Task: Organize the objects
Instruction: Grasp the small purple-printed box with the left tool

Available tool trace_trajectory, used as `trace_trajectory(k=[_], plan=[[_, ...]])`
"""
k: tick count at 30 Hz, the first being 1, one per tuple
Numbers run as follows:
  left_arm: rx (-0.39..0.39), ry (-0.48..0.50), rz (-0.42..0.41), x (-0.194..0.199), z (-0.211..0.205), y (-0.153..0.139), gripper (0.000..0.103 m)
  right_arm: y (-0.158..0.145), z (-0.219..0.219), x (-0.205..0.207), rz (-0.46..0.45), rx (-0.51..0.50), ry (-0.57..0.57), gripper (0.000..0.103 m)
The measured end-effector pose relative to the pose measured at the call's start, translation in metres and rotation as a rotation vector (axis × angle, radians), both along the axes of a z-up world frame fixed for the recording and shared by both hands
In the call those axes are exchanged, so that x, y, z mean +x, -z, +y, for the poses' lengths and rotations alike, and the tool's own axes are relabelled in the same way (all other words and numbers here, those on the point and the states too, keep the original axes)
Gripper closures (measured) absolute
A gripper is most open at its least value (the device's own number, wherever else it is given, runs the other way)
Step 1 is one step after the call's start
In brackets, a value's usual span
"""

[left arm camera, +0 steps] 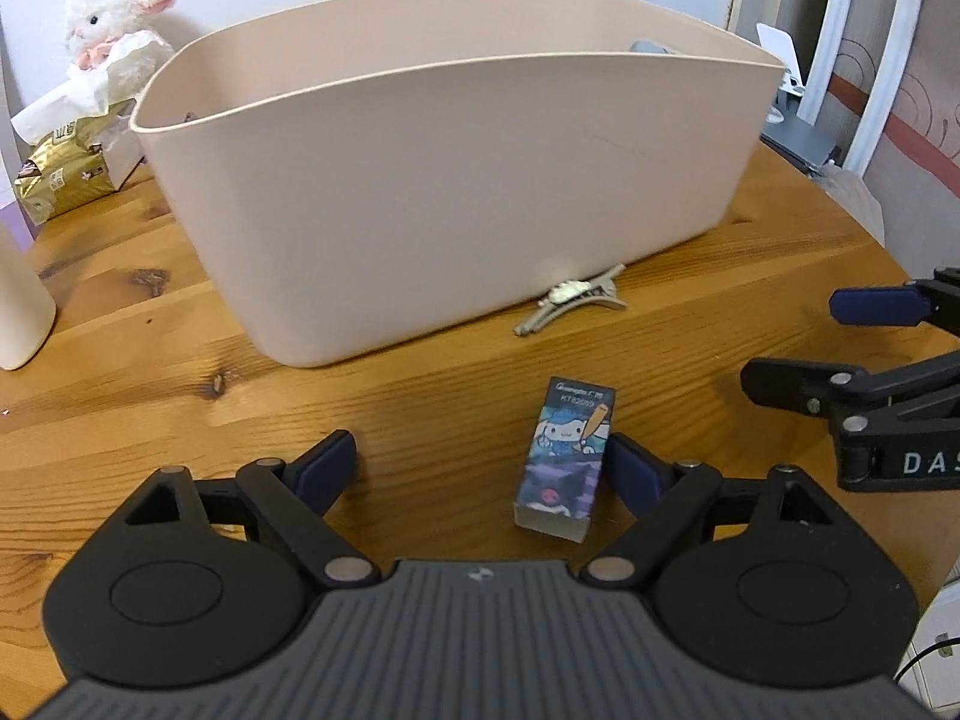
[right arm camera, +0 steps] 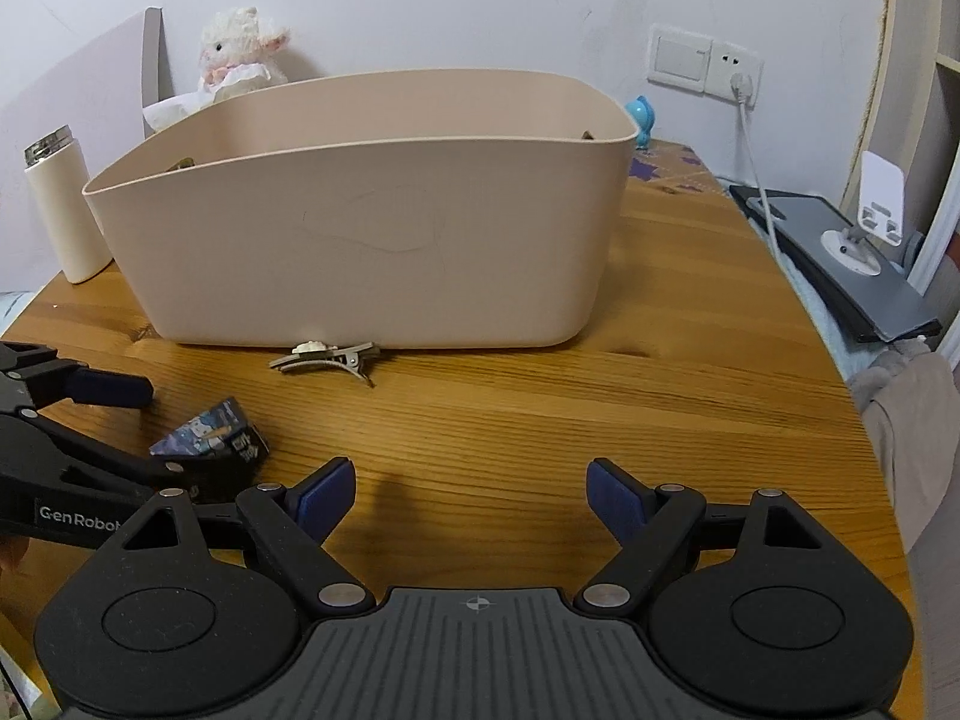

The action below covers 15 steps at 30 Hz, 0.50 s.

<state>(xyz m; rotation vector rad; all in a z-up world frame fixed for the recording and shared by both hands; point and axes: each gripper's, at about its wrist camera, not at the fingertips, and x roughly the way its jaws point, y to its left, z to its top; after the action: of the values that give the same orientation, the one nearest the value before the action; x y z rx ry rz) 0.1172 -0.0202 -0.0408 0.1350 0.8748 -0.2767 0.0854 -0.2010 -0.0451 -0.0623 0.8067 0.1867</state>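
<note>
Eraser (left arm camera: 564, 456), a small box-shaped one with cartoon print, lies on the wooden desk (left arm camera: 420, 396) between the jaws of the left gripper (left arm camera: 483, 462), close against the right-hand jaw and well clear of the left-hand one. That gripper sits low and level over the desk, jaws spread wide. Ahead of the jaws lies a hair clip (left arm camera: 570, 297), touching the foot of the beige bin (left arm camera: 444, 180). Further right, the right gripper (right arm camera: 471, 489) hovers level, jaws wide apart with only bare desk between them, the bin ahead.
</note>
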Motion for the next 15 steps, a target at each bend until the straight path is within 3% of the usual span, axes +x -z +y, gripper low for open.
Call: trace_trajectory(k=[7,9,11,14,15], plan=[[-0.007,-0.007,-0.021,-0.001,0.015,-0.005,0.035,0.008,0.014,0.016,0.011,0.010,-0.023,0.017],[-0.011,-0.007,-0.027,0.001,0.020,-0.005,0.044,0.010,0.017,0.020,0.014,0.012,-0.029,0.017],[-0.018,-0.028,-0.030,0.004,0.028,-0.006,0.062,0.012,0.022,0.024,0.018,0.011,-0.036,0.017],[-0.032,-0.040,-0.023,0.008,0.038,-0.008,0.077,0.015,0.029,0.030,0.020,0.009,-0.051,0.017],[-0.037,-0.039,-0.021,0.009,0.041,-0.008,0.078,0.015,0.032,0.032,0.019,0.008,-0.055,0.017]])
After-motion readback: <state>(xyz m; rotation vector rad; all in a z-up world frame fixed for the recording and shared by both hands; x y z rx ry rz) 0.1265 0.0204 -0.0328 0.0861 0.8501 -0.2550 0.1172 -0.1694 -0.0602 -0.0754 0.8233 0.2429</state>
